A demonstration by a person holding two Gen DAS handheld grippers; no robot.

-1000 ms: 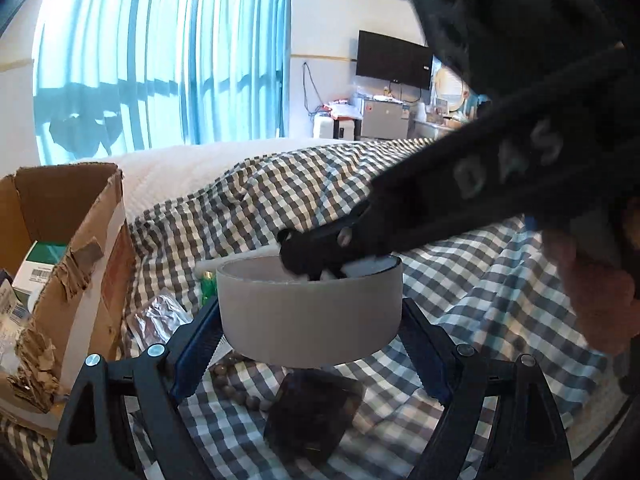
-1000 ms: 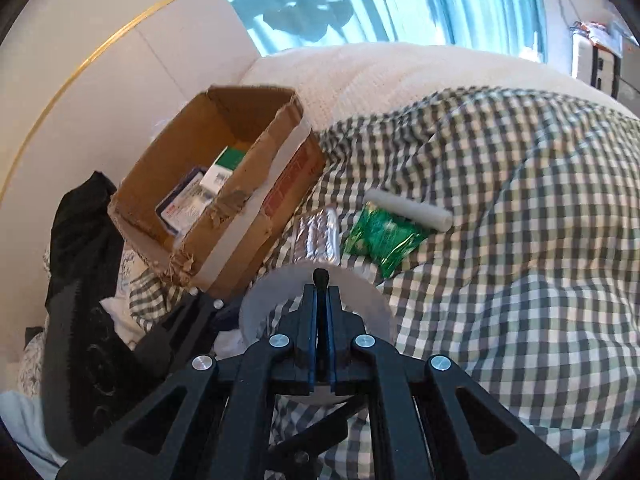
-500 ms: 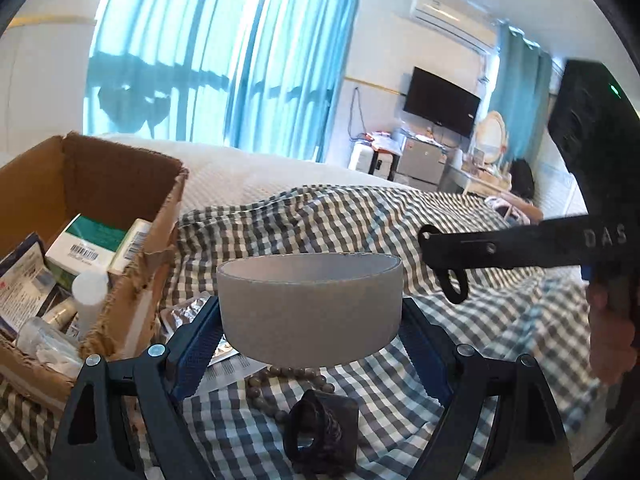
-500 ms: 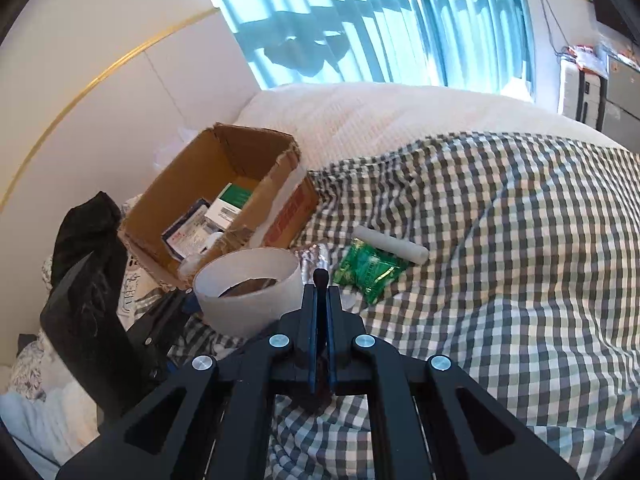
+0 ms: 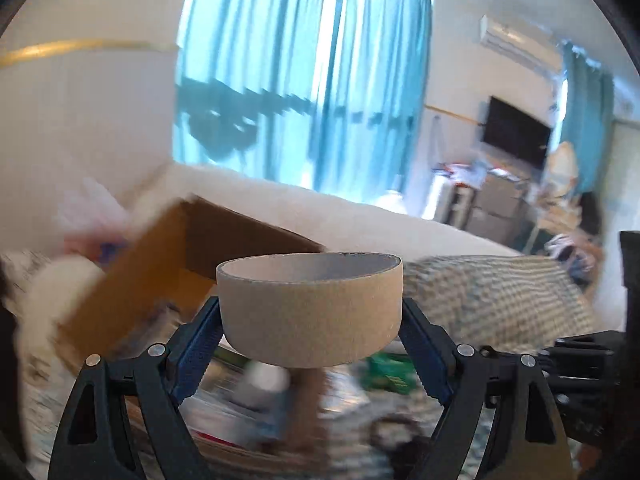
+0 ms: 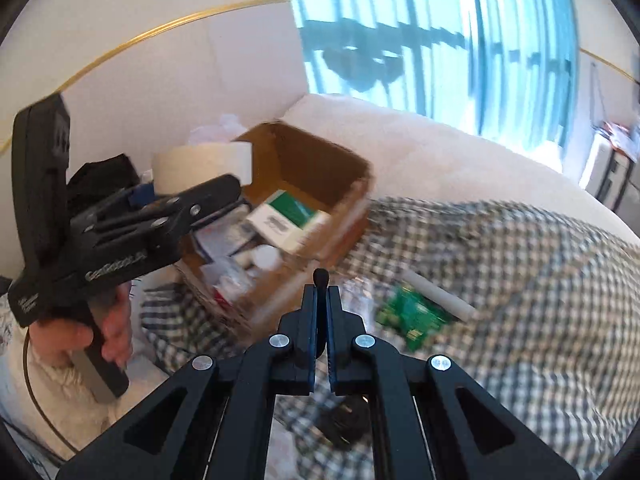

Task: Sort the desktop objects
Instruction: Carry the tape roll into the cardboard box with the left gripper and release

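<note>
My left gripper (image 5: pixel 310 320) is shut on a wide tan tape roll (image 5: pixel 310 312) and holds it level in the air, over the near side of the open cardboard box (image 5: pixel 168 256). In the right wrist view the left gripper (image 6: pixel 202 184) and the roll (image 6: pixel 202 166) hang above the left side of the box (image 6: pixel 320 172). My right gripper (image 6: pixel 321 300) is shut on a thin black object (image 6: pixel 321 277) whose rounded tip sticks out between the fingers, above the checked cloth near the box's front corner.
The box holds a green-and-white carton (image 6: pixel 288 220), a white bottle (image 6: pixel 266 258) and packets. On the checked cloth (image 6: pixel 500 280) lie a green packet (image 6: pixel 412 316), a white tube (image 6: pixel 438 294), a clear wrapper and a black object (image 6: pixel 344 420). White bedding lies behind.
My left gripper has lifted the tape roll and swung it left, from above the cloth to over the box. My right gripper has drawn back from the roll, still shut.
</note>
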